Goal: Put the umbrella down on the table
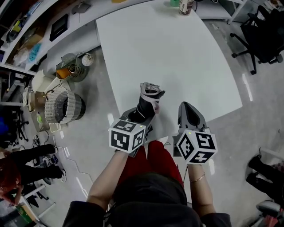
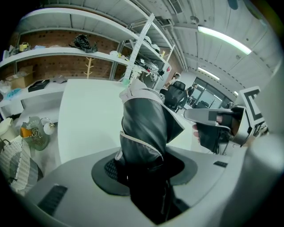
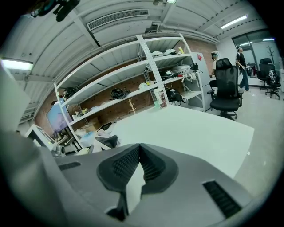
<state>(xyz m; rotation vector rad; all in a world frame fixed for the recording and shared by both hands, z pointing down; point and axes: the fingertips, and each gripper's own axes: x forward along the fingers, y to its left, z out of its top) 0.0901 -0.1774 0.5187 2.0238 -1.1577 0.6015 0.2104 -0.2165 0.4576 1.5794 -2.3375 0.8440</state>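
Note:
A folded black umbrella (image 1: 148, 103) with pale trim sticks out of my left gripper (image 1: 141, 116), which is shut on its lower part. The umbrella hangs over the near edge of the white table (image 1: 177, 57), tip pointing away from me. In the left gripper view the umbrella (image 2: 144, 128) fills the gap between the jaws and rises up the middle of the picture. My right gripper (image 1: 187, 108) is just to the right of it, over the same table edge, its jaws closed together with nothing in them. The left gripper view shows that right gripper (image 2: 215, 119) off to the side.
On the floor to the left stand a wire basket (image 1: 64, 107) and a small fan (image 1: 73, 66). A bottle (image 1: 186, 6) sits at the table's far edge. A black office chair (image 1: 262, 35) is at the far right, and shelves (image 3: 133, 84) run behind the table.

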